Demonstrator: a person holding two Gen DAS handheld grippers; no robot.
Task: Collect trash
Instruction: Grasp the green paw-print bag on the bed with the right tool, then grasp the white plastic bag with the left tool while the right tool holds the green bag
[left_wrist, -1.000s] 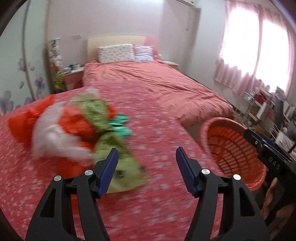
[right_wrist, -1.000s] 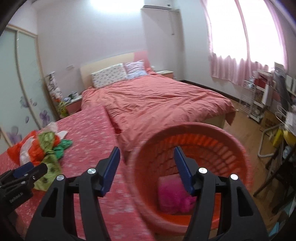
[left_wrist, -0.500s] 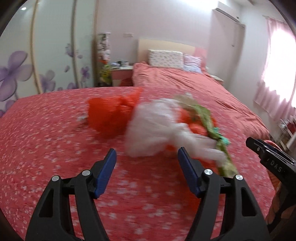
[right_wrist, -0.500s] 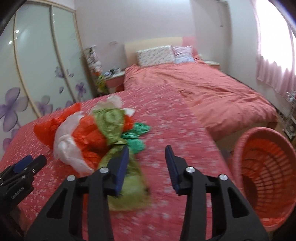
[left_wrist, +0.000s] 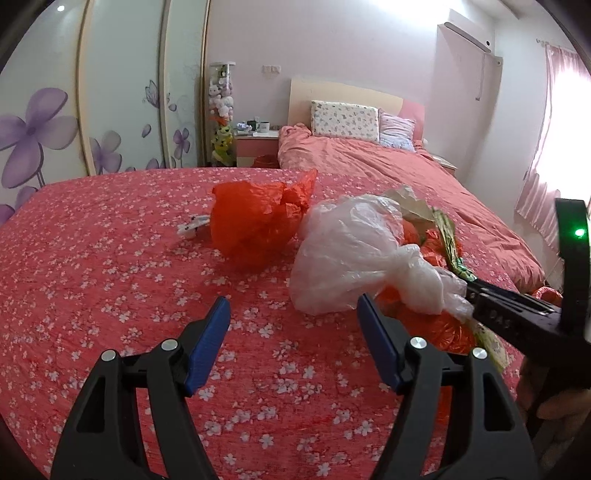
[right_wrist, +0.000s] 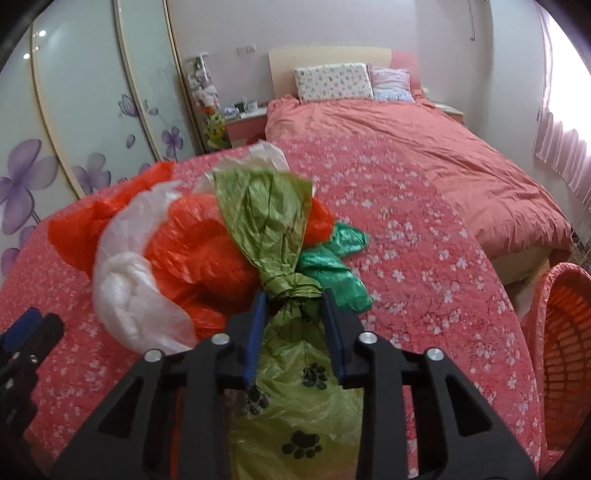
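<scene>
The right claw (right_wrist: 291, 306) is pinching the knotted neck of the light, crinkly green bag (right_wrist: 269, 229), its firmest hold, while the left claw (left_wrist: 293, 325) is hovering spread beside it.

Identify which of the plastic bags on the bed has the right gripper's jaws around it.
The olive-green bag with black paw prints: the right gripper jaws flank its knotted neck. The orange, white and dark green bags lie beside it, ungripped.

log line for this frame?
phase: grasp | right gripper: closing around knot of green paw-print bag | left gripper: open, empty | basket: right of the bed
</scene>
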